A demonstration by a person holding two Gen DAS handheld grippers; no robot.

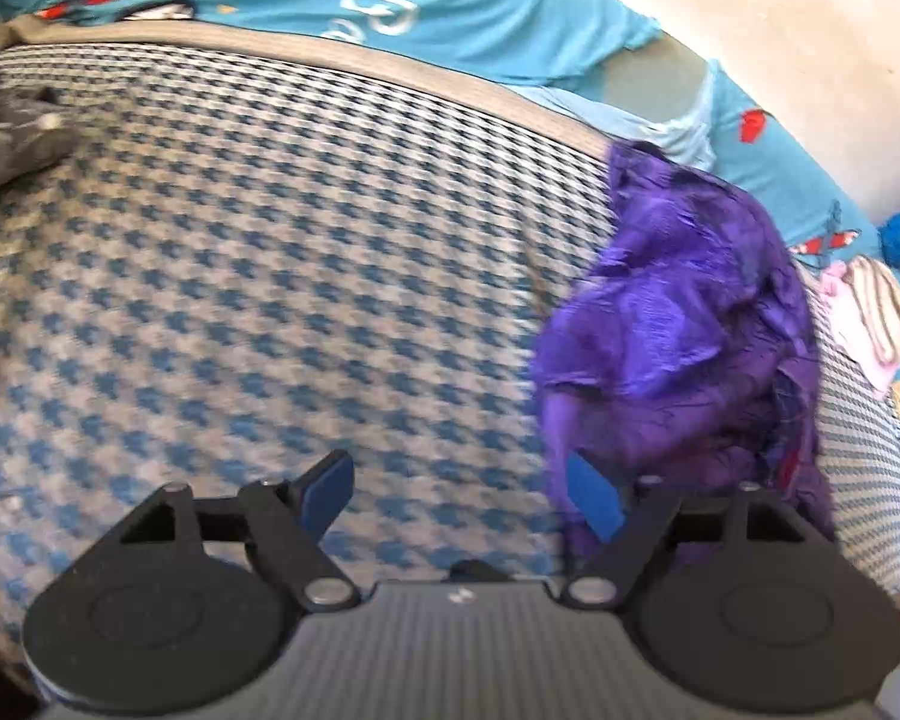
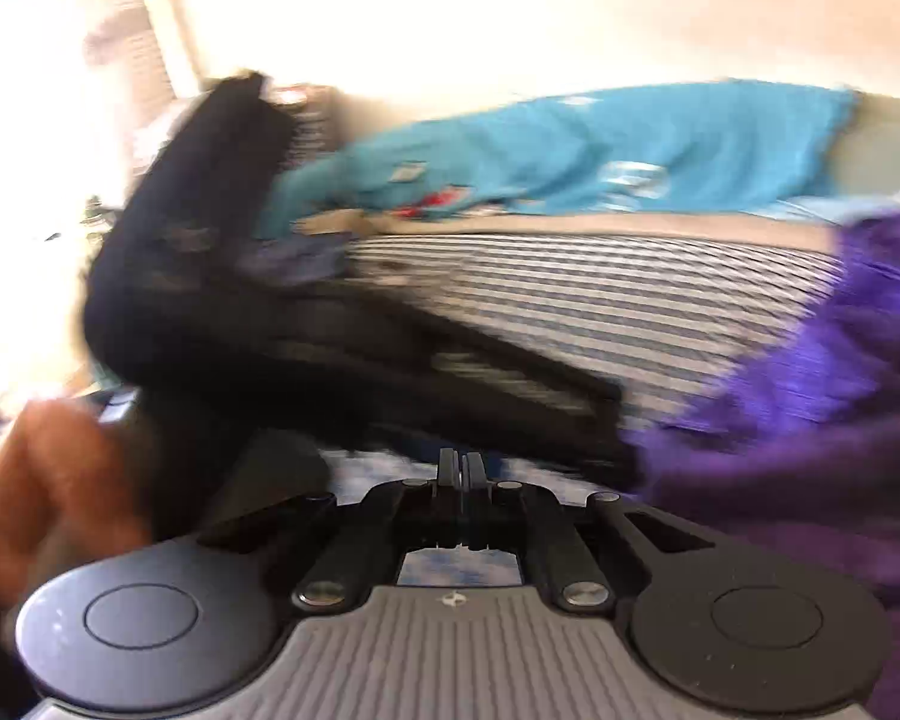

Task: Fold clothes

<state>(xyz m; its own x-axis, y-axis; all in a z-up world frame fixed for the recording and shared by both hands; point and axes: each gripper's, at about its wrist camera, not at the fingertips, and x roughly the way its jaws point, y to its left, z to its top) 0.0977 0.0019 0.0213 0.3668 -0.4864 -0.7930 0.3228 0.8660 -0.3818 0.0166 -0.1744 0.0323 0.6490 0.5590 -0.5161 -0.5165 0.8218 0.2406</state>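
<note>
Here left claw (image 1: pixel 459 495) gapes (checked blanket (image 1: pixel 270 252) bare).

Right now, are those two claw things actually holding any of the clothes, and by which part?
The left gripper holds nothing; its jaws stand open beside the purple garment. The right gripper is shut; blur hides whether cloth is pinched.

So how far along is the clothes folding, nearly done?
Hardly begun, it seems. Nothing neatly folded shows. The purple garment lies crumpled on the checked bedcover. The left gripper is open and empty; the right gripper is shut, and blur hides whether it pinches cloth. A dark garment also waits.
</note>
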